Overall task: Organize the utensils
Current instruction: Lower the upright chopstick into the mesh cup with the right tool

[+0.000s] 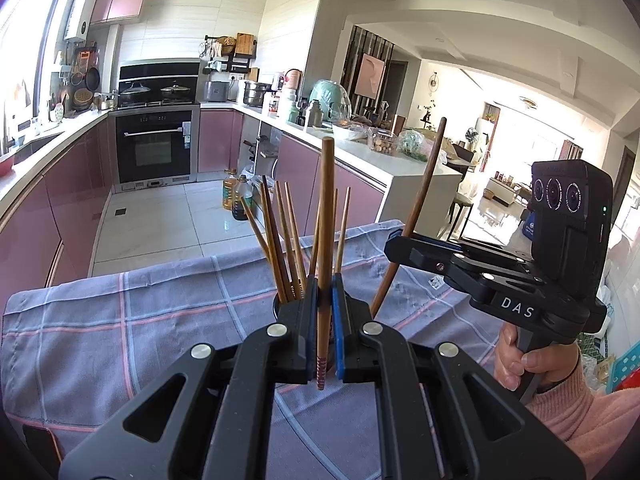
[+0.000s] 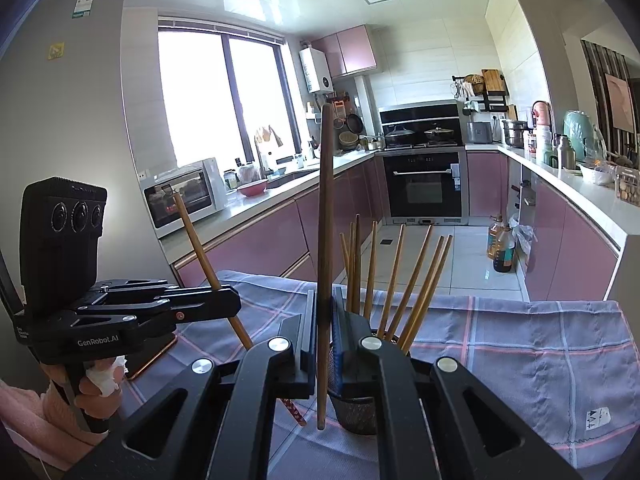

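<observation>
- Sorting of chopsticks into the holder [image 2: 356,408] is in hand, judged from how things lie; several chopsticks [image 2: 404,280] already stand fanned out in it.
- The holder is placed on the checked cloth [image 2: 520,344], just behind both grippers.
- The left gripper [image 1: 325,336] is pressed together on a light chopstick [image 1: 326,220], which is held nearly upright in the left wrist view, patterned end [image 1: 321,372] down.
- The right gripper [image 2: 325,344] is pinched on a darker chopstick [image 2: 325,208], also near upright, lower tip below the jaws.
- In the right wrist view, the light chopstick is seen tilted, its patterned end close to the dark chopstick's lower tip; contact cannot be told.
- Neither held chopstick is yet in the holder.
- The next move calls for one tip to be brought over the holder's mouth, lowered between the standing chopsticks, and released only once it is inside the rim.
- Care is needed so that the two held chopsticks do not cross.
</observation>
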